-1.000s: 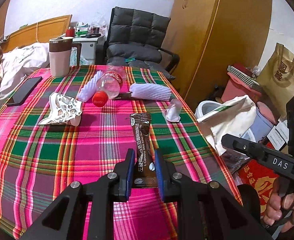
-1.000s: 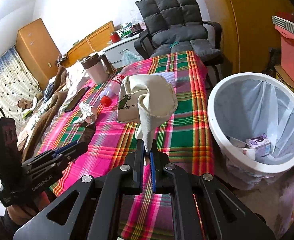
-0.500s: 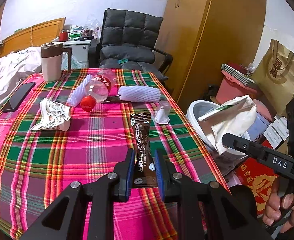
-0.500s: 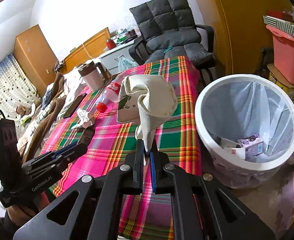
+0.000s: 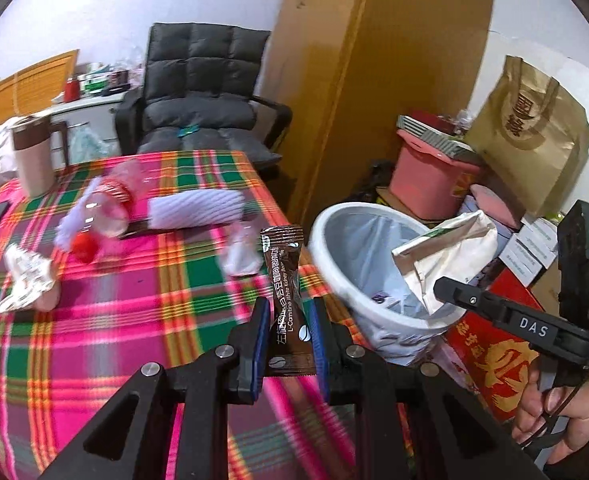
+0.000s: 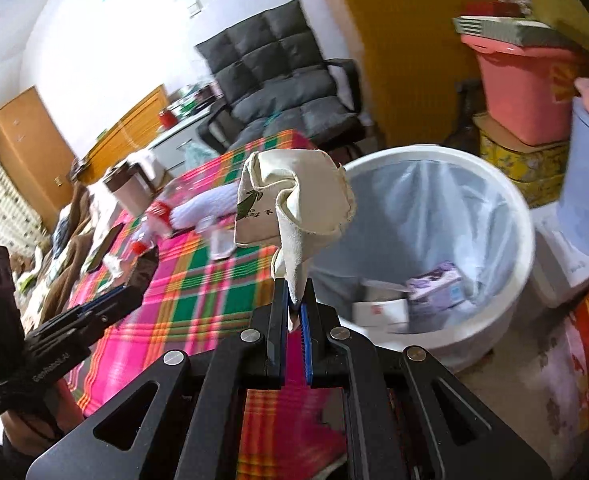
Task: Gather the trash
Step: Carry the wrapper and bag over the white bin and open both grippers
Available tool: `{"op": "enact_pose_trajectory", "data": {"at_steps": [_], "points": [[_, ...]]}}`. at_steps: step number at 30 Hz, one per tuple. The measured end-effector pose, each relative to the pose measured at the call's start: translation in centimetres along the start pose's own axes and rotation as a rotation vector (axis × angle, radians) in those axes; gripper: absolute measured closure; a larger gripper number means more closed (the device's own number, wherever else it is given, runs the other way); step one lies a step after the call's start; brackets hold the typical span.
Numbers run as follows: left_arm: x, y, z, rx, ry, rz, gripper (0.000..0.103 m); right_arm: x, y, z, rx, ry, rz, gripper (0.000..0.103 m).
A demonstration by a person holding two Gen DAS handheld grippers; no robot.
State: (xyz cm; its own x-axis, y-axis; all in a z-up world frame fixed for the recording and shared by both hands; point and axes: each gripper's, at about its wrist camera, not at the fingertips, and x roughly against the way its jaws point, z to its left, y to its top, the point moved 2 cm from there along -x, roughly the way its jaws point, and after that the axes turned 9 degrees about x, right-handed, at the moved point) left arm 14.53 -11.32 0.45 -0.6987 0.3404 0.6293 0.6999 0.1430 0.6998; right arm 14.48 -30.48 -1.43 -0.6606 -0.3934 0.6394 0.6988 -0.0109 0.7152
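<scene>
My left gripper (image 5: 286, 312) clamps a brown coffee sachet (image 5: 288, 280) above the plaid table's right edge. My right gripper (image 6: 294, 300) pinches a crumpled cream paper bag (image 6: 294, 208) near the white lined bin (image 6: 514, 208).

Bright even indoor light, fisheye-bent dark corners, motion blur throughout
</scene>
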Motion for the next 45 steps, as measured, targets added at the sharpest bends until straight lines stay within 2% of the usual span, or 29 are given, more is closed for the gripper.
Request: {"op": "enact_pose_trajectory", "data": {"at_steps": [15, 30, 33, 37, 45], "points": [[-6.5, 1.2, -5.5, -0.080, -0.099, 0.085, 0.082, 0.1, -0.4, -4.2, -0.060, -0.081, 0.018, 0.095], [-11.5, 1.4, -7.8, -0.097, -0.158, 0.164, 0.082, -0.8, -0.4, -5.9, -0.047, -0.143, 0.098, 0.094], [-12.1, 1.2, -7.7, -0.088, -0.162, 0.181, 0.082, -0.8, -0.4, -6.0, -0.042, -0.154, 0.105, 0.092], [-12.4, 1.2, -7.5, -0.080, -0.167, 0.184, 0.079, -0.7, -0.4, -6.1, -0.044, -0.160, 0.098, 0.083], [-10.7, 1.3, -6.5, -0.059, -0.159, 0.158, 0.079, 0.0, -0.2, -5.6, -0.042, -0.151, 0.070, 0.082]]}}
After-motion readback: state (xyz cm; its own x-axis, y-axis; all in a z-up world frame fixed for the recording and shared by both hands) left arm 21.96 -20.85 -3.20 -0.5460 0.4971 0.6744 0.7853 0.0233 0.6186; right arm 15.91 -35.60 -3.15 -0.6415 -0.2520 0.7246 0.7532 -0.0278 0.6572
